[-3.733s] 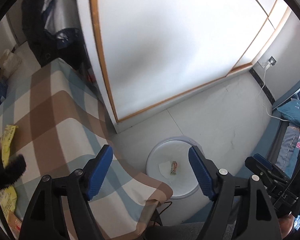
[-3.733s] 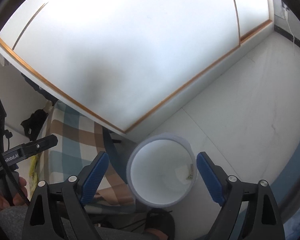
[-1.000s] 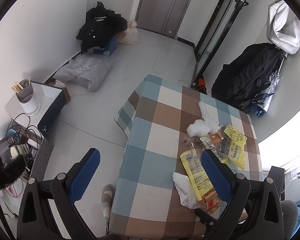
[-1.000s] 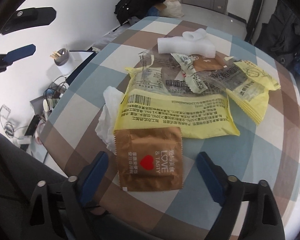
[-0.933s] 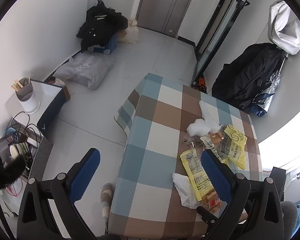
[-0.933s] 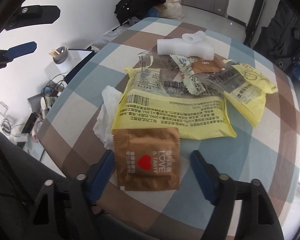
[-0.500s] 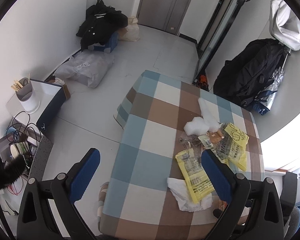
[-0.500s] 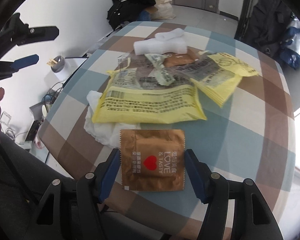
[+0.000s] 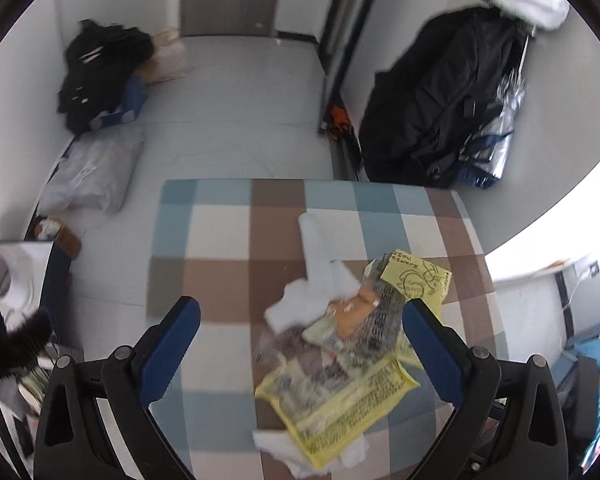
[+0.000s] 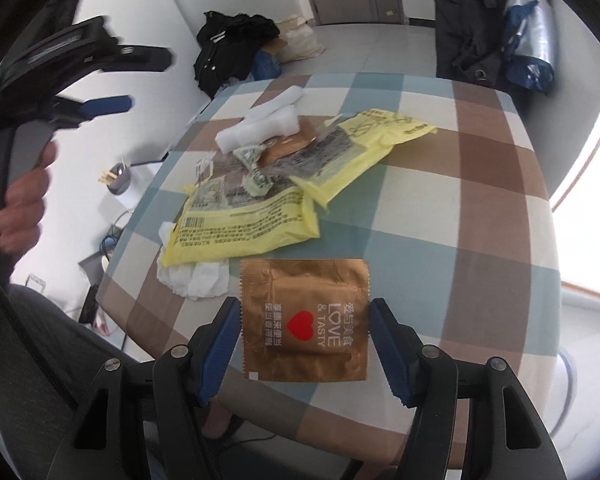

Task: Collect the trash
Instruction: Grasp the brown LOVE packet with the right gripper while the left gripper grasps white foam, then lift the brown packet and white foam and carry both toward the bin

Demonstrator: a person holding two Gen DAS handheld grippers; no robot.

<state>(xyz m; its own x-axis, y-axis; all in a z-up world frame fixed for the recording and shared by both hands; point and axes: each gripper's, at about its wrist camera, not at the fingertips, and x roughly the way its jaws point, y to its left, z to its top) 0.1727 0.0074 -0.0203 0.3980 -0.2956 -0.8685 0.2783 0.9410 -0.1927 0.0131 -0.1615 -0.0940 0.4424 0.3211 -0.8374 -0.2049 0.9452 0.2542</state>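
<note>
Jaws of right gripper (image 10: 304,348) narrowed from a second ago, now flanking brown packet (image 10: 304,320) at lower centre, pads at its edges, pinch unconfirmed. Left gripper (image 9: 300,350) open, empty.

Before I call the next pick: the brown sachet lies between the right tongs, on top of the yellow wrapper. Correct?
Not quite. The brown sachet lies between the right tongs, but flat on the checked cloth, just clear of the yellow wrapper, not on top of it. The right wrist view shows this.
</note>
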